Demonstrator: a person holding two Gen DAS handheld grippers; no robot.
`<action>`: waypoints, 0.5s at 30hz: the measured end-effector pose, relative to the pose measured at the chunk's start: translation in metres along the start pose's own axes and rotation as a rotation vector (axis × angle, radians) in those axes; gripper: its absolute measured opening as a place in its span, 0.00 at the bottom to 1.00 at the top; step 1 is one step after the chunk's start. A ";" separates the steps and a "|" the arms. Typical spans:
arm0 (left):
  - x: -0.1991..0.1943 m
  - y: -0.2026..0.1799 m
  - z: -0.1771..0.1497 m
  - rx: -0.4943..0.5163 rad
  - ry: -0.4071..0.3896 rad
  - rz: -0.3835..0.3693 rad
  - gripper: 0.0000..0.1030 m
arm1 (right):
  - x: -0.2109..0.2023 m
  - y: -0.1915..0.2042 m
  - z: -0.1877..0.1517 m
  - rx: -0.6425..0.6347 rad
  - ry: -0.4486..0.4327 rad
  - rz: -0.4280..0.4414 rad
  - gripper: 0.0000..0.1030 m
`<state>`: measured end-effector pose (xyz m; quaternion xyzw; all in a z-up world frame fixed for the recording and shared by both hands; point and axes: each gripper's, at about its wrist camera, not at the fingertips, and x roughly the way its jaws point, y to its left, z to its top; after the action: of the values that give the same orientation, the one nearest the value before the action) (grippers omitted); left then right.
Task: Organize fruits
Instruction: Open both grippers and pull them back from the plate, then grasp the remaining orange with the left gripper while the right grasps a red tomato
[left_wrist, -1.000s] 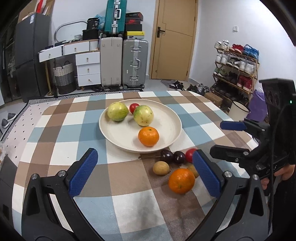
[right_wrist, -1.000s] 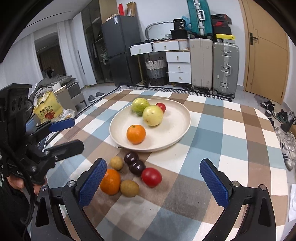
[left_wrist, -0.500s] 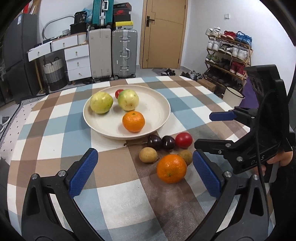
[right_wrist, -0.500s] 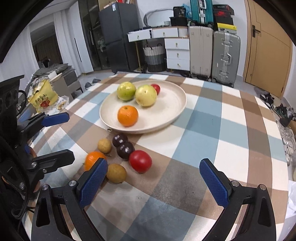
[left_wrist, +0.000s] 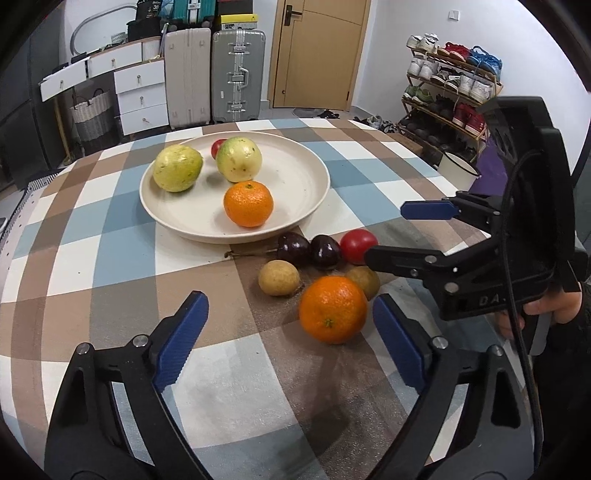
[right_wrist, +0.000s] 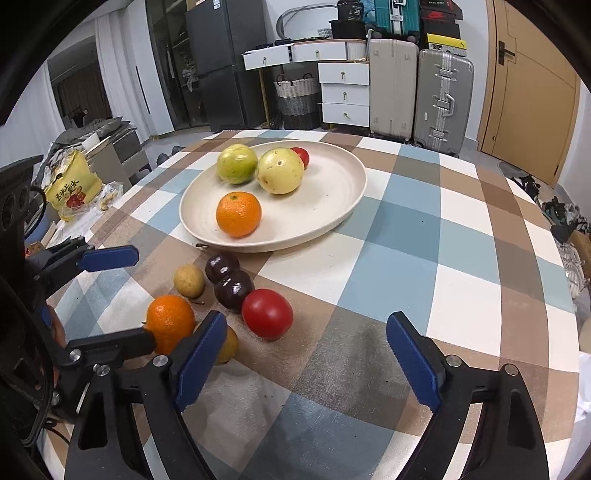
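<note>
I'm at the approach step: the plate (left_wrist: 314, 173) on the checked desk (left_wrist: 110, 266) already holds two guavas, an orange and a small red fruit, while a loose cluster sits just in front of the plate. My left gripper (left_wrist: 291, 339) is closing with nothing pressed between its pads, the loose orange (left_wrist: 332, 309) lying just ahead toward its right finger; my right gripper (right_wrist: 306, 354) is likewise closing on nothing, the red tomato (right_wrist: 266, 313) just ahead. Next, I judge, each must centre on its fruit before clamping, without nudging the dark plums (right_wrist: 232, 288).
</note>
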<state>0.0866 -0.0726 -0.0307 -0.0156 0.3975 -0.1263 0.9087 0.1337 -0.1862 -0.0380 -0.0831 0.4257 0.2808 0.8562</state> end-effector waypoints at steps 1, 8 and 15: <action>0.001 -0.001 0.000 0.002 0.005 -0.008 0.85 | 0.001 -0.001 0.000 0.007 0.002 0.011 0.85; 0.006 -0.004 -0.003 0.000 0.034 -0.045 0.74 | 0.004 -0.005 0.001 0.034 0.016 0.023 0.78; 0.012 -0.009 -0.006 0.005 0.059 -0.063 0.58 | 0.007 -0.005 0.001 0.040 0.024 0.046 0.71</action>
<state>0.0876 -0.0835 -0.0424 -0.0219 0.4229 -0.1562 0.8924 0.1403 -0.1866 -0.0431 -0.0592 0.4434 0.2908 0.8458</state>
